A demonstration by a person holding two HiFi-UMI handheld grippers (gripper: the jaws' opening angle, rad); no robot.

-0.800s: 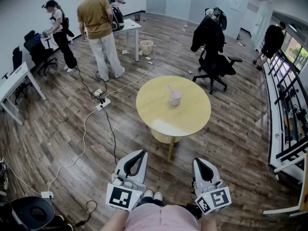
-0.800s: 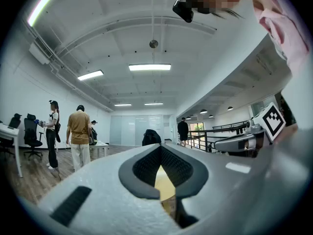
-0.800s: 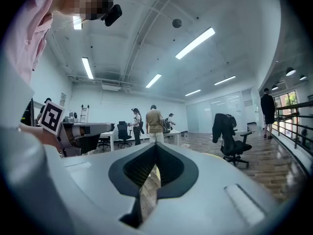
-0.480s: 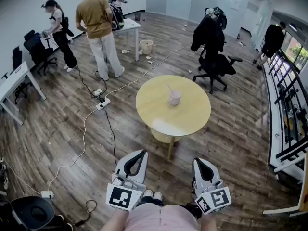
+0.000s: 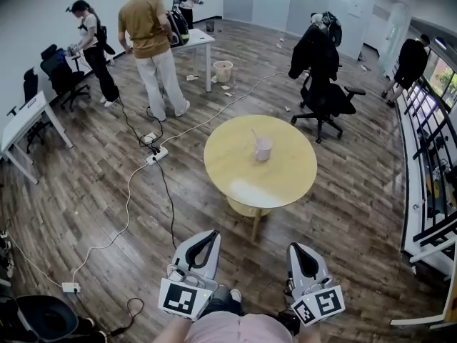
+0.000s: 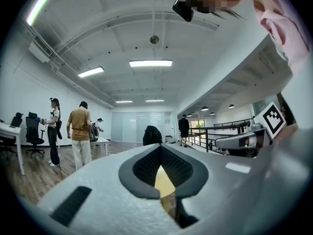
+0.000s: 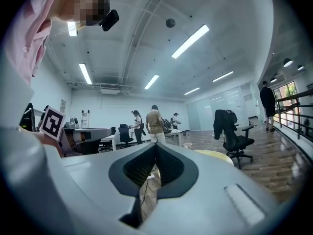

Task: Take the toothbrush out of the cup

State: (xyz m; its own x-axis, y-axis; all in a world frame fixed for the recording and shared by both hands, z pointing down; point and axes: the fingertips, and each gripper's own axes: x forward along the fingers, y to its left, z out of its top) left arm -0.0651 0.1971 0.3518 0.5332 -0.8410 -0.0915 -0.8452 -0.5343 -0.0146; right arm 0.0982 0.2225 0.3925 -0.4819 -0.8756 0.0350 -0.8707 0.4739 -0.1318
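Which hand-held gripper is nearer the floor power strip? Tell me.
Left. The power strip lies ahead and left of the left hand-held gripper; the right hand-held gripper is farther off to the right.

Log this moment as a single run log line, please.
left gripper: shut, empty | right gripper: shut, empty | toothbrush: in cup | cup: on round table, ahead of both grippers
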